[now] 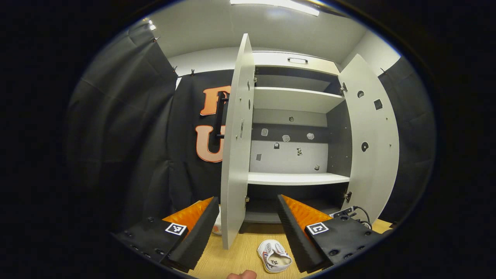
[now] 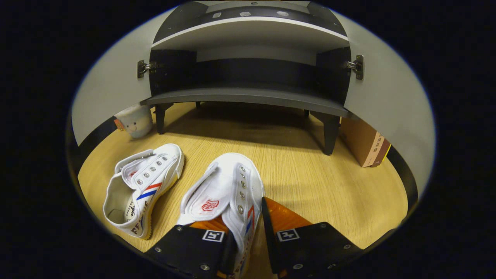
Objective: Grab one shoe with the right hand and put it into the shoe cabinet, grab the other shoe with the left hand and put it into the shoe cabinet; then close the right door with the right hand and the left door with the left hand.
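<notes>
Straddling the near shoe's (image 2: 228, 190) side wall, the right tool (image 2: 248, 232) grasps it; toe points toward the cabinet (image 2: 248, 95); left tool (image 1: 248, 228) released.

Each gripper (image 1: 248, 221) (image 2: 252, 228) carries screwed black finger mounts (each bearing a square black-and-white marker).

Two white shoes on the floor before an open shoe cabinet.
Left shoe (image 2: 141, 190) lies tilted on its side; right shoe (image 2: 226, 193) stands upright. Cabinet (image 1: 298, 178): left door (image 1: 235, 155) and right door (image 1: 374, 143) open, shelves bare.
</notes>
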Tool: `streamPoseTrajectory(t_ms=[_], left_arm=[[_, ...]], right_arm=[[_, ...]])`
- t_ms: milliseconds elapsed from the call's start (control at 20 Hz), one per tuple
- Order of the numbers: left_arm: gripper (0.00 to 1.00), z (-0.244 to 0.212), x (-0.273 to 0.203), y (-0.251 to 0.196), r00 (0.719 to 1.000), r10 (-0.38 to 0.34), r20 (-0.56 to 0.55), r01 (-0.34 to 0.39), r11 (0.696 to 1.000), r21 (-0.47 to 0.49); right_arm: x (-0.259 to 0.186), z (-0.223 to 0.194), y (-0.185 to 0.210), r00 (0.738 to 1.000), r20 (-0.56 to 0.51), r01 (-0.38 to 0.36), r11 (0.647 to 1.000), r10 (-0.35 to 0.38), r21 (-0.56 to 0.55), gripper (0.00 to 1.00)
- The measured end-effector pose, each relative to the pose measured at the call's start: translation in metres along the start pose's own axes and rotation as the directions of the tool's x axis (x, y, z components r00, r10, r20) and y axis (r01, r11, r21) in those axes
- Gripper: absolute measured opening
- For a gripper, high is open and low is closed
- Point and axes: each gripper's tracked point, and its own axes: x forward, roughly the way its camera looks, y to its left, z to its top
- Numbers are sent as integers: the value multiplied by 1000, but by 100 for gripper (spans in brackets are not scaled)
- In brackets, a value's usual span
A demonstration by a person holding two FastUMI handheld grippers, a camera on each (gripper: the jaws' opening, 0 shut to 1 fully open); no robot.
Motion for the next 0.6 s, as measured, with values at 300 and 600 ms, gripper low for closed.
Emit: streamPoseTrajectory(t_ms=[300, 600], left_arm=[[96, 0, 4, -4, 1000, -12, 5, 12, 1000, -9], [96, -2, 9, -12, 999, -33, 0, 33, 999, -16]], right_arm=[[-9, 3, -11, 998, 7, 58, 998, -58, 5, 1], [-59, 41, -20, 990, 115, 73, 996, -78, 49, 1]])
